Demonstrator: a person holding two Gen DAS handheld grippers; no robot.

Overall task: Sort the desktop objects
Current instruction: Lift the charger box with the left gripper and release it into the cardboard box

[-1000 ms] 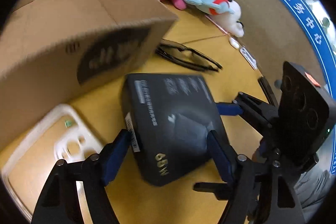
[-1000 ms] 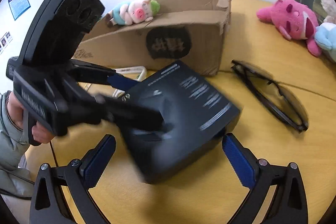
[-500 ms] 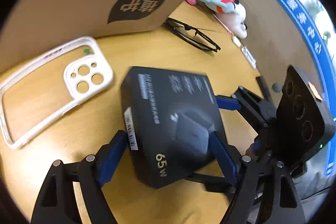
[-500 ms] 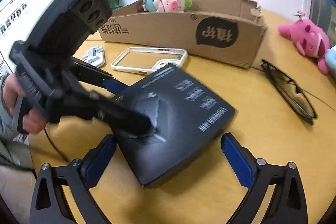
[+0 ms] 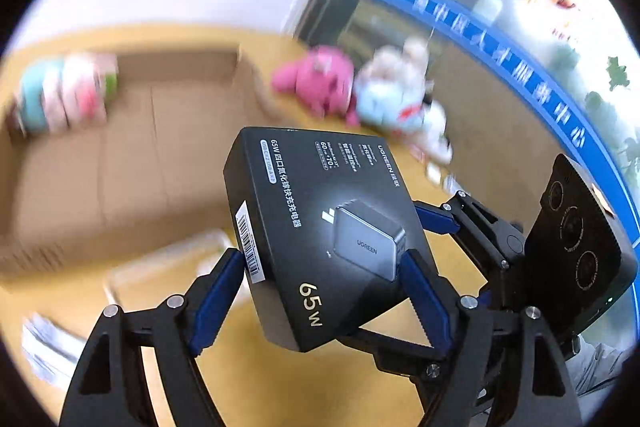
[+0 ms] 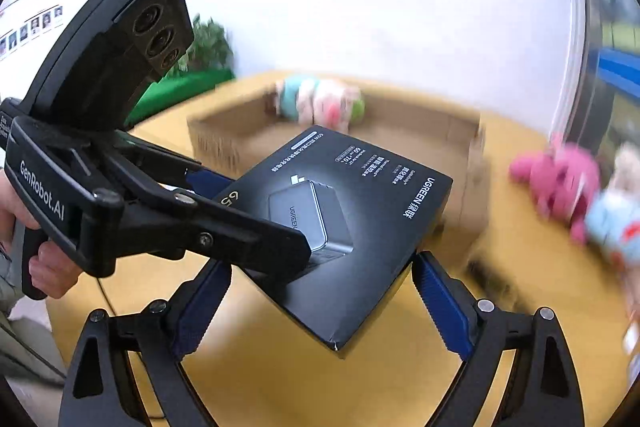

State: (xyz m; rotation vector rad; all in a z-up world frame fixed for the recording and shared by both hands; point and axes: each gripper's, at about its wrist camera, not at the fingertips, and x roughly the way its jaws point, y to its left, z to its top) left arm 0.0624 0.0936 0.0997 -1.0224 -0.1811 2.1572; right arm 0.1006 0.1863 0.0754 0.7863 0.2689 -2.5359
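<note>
While clamped across the black charger box (image 5: 320, 239) from both sides, left gripper (image 5: 324, 291) and right gripper (image 6: 320, 291) carry it in the air, well above the table (image 6: 260, 367); cardboard box (image 6: 420, 131) open just ahead, beyond the charger box's far end.

On view: one black charger box (image 5: 320, 239), one cardboard box (image 5: 120, 155), one phone case (image 5: 160, 275), two grippers, and four plush toys, one inside the cardboard box.
</note>
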